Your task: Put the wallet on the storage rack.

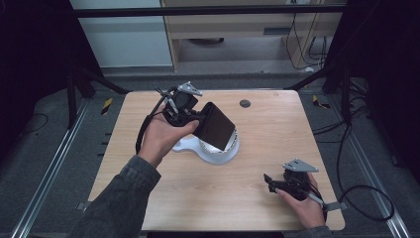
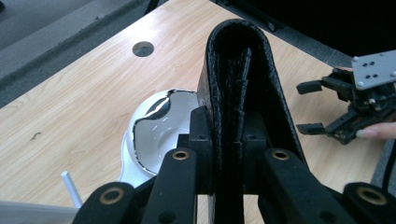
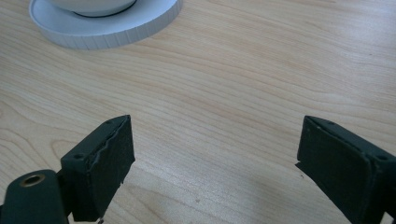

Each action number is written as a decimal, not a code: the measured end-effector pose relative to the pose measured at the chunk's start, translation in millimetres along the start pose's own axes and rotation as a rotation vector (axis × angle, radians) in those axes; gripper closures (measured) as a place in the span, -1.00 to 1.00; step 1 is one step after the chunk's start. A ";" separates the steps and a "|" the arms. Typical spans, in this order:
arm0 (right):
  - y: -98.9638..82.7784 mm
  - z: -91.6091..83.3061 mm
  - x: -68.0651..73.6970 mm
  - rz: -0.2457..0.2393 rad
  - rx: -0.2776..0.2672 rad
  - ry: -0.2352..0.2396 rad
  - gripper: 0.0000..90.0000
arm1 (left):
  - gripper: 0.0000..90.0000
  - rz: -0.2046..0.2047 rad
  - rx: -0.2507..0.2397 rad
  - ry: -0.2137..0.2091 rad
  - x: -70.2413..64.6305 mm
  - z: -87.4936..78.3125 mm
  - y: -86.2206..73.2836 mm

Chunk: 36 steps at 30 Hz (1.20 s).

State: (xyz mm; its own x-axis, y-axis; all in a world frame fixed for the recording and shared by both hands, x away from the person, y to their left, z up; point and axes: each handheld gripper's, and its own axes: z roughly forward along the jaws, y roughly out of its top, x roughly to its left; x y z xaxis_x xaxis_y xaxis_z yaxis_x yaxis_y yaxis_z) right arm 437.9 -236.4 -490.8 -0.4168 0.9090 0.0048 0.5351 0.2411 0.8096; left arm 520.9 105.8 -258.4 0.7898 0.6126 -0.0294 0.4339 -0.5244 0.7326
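A: What is your left gripper point(image 1: 190, 115) doing?

B: Your left hand point(image 1: 161, 136) holds it up over the middle of the bench point(image 1: 277, 134). Its fingers point(image 2: 198, 135) are clamped tight on a black wallet point(image 1: 215, 126). In the left gripper view you see the wallet point(image 2: 240, 84) edge-on, folded, with the fold at the far end and one finger on each side.

A: Is the wallet on the bench?

B: No. You hold it in the air, tilted, just over a white dish point(image 1: 218, 151). I cannot tell if it touches the dish.

A: What is the dish like?

B: It is round and white, with a shiny part inside point(image 2: 156, 128). It sits on the bench, near the middle. A thin white stick point(image 2: 71, 186) shows close by at the bottom of the left gripper view.

A: And your right gripper point(image 1: 277, 184)?

B: Your right hand point(image 1: 307, 206) holds it low at the near right part of the bench, well apart from the dish. Its fingers point(image 3: 105, 161) are wide apart, with bare wood between them. The dish edge point(image 3: 112, 30) shows far off at the top of the right gripper view.

A: Anything else on the bench?

B: A small dark round hole point(image 1: 244, 103) near the far edge
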 end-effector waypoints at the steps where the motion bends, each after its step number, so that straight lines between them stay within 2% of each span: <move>1: -0.2 0.1 0.3 0.001 0.002 -0.002 -0.75 | 0.78 -0.003 -0.002 -0.001 1.8 -0.5 -0.6; 7: -1.4 1.0 -0.7 0.007 0.011 -0.009 -0.75 | 0.78 -0.016 -0.022 0.015 7.9 -5.6 -2.7; 15: -3.3 1.1 -3.3 0.011 0.030 -0.026 -0.75 | 0.78 -0.039 -0.036 0.030 16.1 -3.3 -3.6; 19: -3.6 1.8 -3.2 0.002 0.035 -0.026 -0.75 | 0.78 -0.043 -0.032 0.030 18.5 -0.5 -5.2; 36: -4.9 2.0 -3.7 0.016 0.048 -0.019 -0.75 | 0.78 -0.065 -0.006 0.036 22.1 18.2 -14.7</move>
State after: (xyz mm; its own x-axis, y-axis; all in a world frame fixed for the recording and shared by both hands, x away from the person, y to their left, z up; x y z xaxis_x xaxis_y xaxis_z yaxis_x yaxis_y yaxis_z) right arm 438.3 -240.2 -495.9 -0.3938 0.9192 0.0062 0.5766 0.2417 0.7804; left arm 539.8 116.2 -282.2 0.7441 0.6660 -0.0531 0.4812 -0.4790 0.7342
